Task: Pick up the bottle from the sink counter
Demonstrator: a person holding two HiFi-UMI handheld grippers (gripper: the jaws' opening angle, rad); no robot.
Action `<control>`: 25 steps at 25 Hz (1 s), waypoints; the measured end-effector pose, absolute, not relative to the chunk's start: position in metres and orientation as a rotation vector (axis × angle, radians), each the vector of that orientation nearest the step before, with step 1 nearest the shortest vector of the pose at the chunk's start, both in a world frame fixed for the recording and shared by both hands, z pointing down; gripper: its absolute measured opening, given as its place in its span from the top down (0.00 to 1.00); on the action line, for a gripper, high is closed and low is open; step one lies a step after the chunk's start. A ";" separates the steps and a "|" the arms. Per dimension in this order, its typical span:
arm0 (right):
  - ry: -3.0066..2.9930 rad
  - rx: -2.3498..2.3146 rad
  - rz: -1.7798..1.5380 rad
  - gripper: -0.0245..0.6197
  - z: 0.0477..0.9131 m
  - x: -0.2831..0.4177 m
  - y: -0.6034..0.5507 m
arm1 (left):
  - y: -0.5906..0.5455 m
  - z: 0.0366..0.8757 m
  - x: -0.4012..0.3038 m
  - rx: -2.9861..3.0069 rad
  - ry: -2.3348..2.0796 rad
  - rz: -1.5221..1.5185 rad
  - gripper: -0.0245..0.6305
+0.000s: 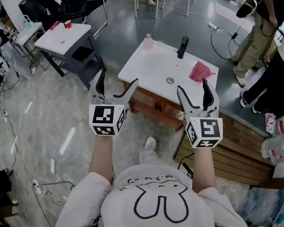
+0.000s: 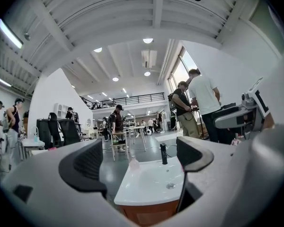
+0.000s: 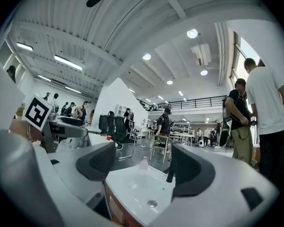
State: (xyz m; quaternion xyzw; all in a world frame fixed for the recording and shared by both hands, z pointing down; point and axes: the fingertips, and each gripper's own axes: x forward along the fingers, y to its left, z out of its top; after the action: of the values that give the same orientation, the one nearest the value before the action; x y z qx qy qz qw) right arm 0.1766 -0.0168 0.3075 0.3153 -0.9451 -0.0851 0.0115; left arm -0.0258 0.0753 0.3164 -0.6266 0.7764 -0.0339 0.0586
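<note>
Left tool [image 1: 118, 80], right tool [image 1: 192, 85] spread empty — bottle [image 1: 148, 42] well beyond, untouched

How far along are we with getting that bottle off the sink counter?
Nothing done yet: the bottle stands at the far corner of the sink counter. In hand: nothing; the left tool and right tool are open, empty, held short of the counter. Left: reach in, close on the bottle, lift.
</note>
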 end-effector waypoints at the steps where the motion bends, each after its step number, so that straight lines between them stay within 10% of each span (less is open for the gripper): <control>1: -2.948 0.980 -0.273 0.40 0.306 0.170 -0.027 | 0.065 0.316 -0.032 -1.896 2.353 -0.108 0.23; 25: -2.924 1.001 -0.207 0.40 0.317 0.063 -0.215 | -0.120 0.327 -0.139 -1.922 2.360 -0.181 0.23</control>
State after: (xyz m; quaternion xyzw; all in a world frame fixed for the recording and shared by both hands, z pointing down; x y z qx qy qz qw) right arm 0.0631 -0.2149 0.3168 0.3230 -0.9438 -0.0667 0.0219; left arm -0.1392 -0.1196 0.3268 -0.6297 0.7732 -0.0592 0.0463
